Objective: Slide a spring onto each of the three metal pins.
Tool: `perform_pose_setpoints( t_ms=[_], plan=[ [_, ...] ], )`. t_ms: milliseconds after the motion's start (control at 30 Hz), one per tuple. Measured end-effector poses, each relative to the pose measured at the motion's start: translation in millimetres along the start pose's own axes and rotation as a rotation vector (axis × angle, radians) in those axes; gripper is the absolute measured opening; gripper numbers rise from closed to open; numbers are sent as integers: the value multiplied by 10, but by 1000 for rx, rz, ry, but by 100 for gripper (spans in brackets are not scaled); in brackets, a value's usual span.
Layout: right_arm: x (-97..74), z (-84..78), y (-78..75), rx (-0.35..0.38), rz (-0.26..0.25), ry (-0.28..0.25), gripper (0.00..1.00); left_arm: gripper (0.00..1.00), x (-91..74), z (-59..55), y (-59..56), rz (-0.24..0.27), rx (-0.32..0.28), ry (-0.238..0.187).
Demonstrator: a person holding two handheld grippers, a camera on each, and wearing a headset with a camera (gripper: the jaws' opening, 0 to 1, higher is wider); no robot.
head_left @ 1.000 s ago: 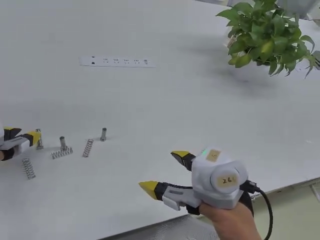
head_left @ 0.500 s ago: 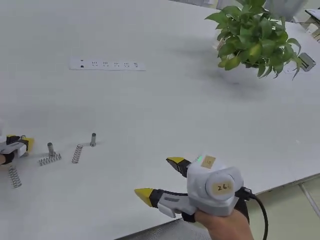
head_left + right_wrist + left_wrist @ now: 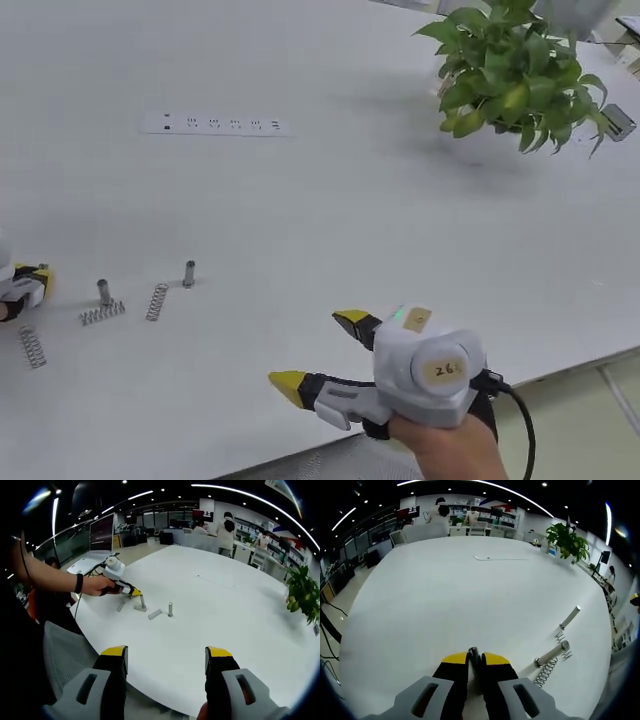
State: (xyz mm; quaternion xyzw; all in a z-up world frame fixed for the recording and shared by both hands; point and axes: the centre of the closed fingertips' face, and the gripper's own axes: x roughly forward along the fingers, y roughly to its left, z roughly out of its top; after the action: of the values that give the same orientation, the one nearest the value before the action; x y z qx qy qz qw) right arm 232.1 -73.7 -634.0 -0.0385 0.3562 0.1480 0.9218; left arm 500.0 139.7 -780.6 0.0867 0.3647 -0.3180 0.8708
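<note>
Pin tight between left claw tips

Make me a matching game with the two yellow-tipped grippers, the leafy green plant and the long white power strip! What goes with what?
Things:
1. left gripper
2. right gripper
3. leafy green potted plant
4. long white power strip

States and places:
A. jaws wide open, holding nothing
B. lying flat on the far side of the white table
C. jaws closed on a short metal pin
D. standing at the far right, in the head view

Pairs: 1-C, 2-A, 3-D, 4-B
</note>
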Motion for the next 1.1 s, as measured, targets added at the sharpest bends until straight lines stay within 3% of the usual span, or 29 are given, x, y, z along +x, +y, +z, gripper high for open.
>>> perform_pose_setpoints(
  t_ms=[300, 400, 467, 600, 900, 1100],
  plan=[
    [38, 18, 21, -2, 4, -5, 61, 0, 89, 68, 76, 6, 70, 9],
    [50, 33, 36, -5, 7, -10, 62, 0, 83, 65, 100, 1, 55, 27],
    [52, 36, 41, -6, 8, -11, 62, 0, 70, 39, 69, -24, 6, 41],
    [48, 42, 31, -1, 0, -17, 62, 0, 18, -2, 80, -28, 14, 44],
    [7, 9, -8, 14, -11, -29, 62, 0, -195, 99, 86, -16, 8, -11],
    [-11, -6, -33, 16, -16, -33, 62, 0, -285, 103, 82, -11, 10, -26]
  ],
)
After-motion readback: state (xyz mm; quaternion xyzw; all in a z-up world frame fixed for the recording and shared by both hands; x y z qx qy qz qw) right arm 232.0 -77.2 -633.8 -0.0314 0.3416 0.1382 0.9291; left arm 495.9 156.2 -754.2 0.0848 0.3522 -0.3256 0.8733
